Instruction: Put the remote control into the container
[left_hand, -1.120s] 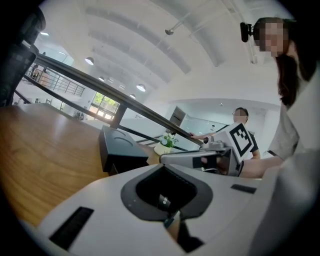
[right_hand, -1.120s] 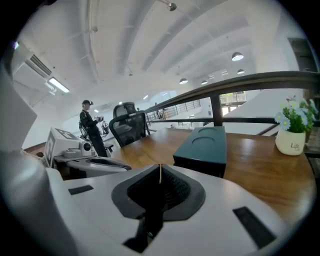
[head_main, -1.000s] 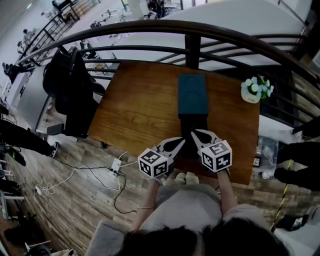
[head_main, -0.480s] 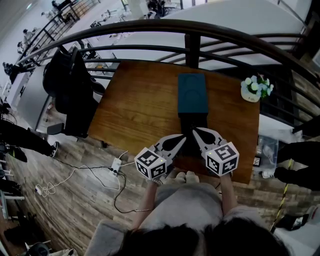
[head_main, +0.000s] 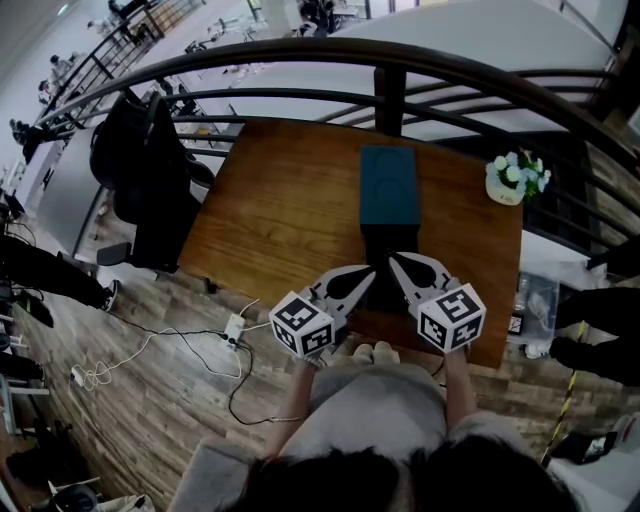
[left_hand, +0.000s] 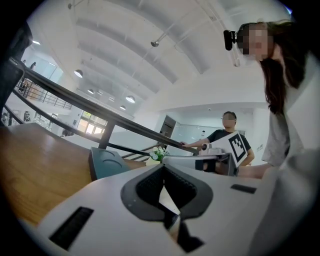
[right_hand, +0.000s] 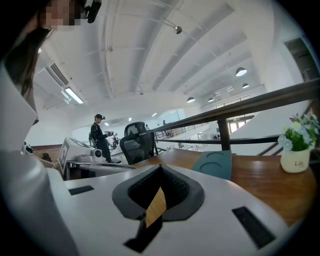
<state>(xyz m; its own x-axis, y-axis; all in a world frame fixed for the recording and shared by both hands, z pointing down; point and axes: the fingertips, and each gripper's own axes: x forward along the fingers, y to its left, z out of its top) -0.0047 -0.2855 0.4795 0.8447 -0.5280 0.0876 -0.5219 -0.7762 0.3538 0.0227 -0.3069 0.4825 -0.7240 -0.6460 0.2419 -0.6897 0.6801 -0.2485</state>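
Note:
A teal flat container (head_main: 388, 188) lies on the wooden table (head_main: 280, 210), far of centre, with round shapes pressed into its top. A dark rectangular thing (head_main: 389, 240) adjoins its near end; I cannot tell whether it is the remote control. My left gripper (head_main: 367, 276) and right gripper (head_main: 394, 261) hover side by side over the table's near edge, tips at that dark thing's near end. Both are shut with nothing between the jaws. The left gripper view shows its shut jaws (left_hand: 163, 174) and the teal container (left_hand: 107, 162). The right gripper view shows the same container (right_hand: 216, 164) past its own shut jaws (right_hand: 159, 172).
A small white pot of flowers (head_main: 514, 180) stands at the table's far right corner. A dark railing (head_main: 388, 95) runs behind the table. A black office chair (head_main: 150, 175) draped with a jacket stands left. Cables and a power strip (head_main: 233, 328) lie on the floor.
Both grippers have lifted a little toward the head camera, their marker cubes looking slightly larger. Their jaws stay shut. Nothing on the table has moved.

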